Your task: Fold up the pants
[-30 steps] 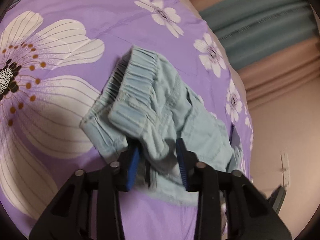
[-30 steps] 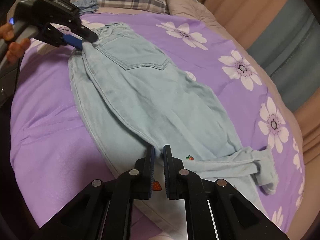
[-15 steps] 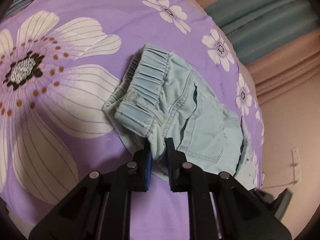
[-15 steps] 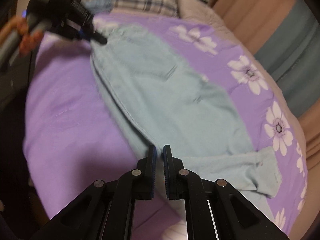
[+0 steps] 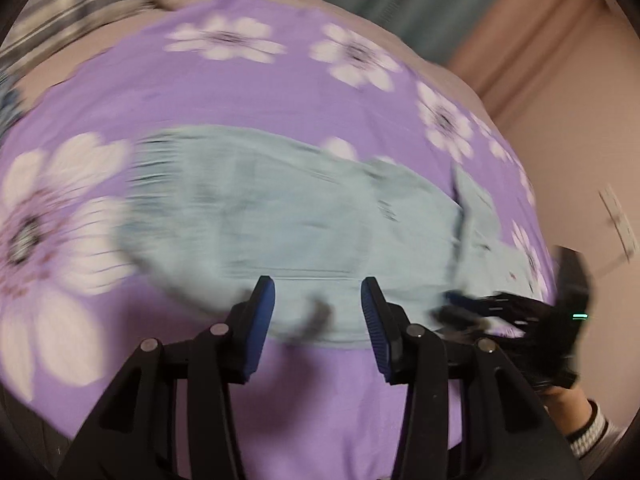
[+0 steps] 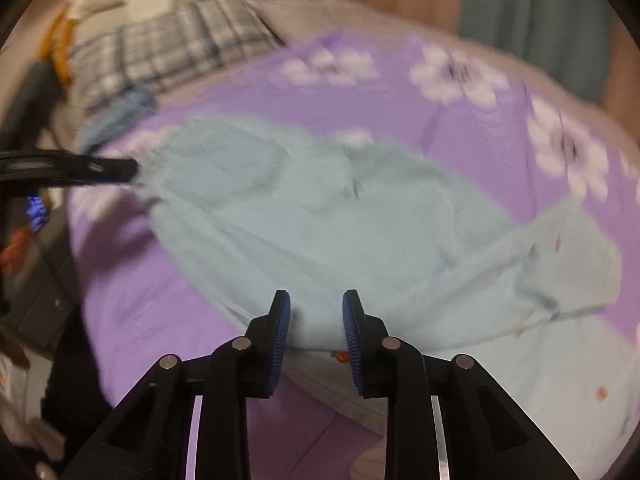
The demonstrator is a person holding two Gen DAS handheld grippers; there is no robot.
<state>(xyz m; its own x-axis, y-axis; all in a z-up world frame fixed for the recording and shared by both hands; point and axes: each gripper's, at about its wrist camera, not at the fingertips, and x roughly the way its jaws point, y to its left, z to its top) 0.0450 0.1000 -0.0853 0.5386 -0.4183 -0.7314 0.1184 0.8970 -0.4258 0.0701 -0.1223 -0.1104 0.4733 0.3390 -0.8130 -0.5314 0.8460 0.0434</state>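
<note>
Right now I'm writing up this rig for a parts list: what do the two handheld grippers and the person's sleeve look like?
Both the left gripper and right gripper are matte black plastic frames with silver rivets and two fingers faced with ribbed blue pads. A small green light glows on the right one. The sleeve is grey with a striped cuff.

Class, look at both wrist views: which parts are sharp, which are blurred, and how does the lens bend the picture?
Left wrist view: the left gripper is sharp, the pants and purple bedspread streak sideways. Right wrist view: the right gripper is crisp, the plaid pillow smeared. Both: fisheye bulging, dark corners.
</note>
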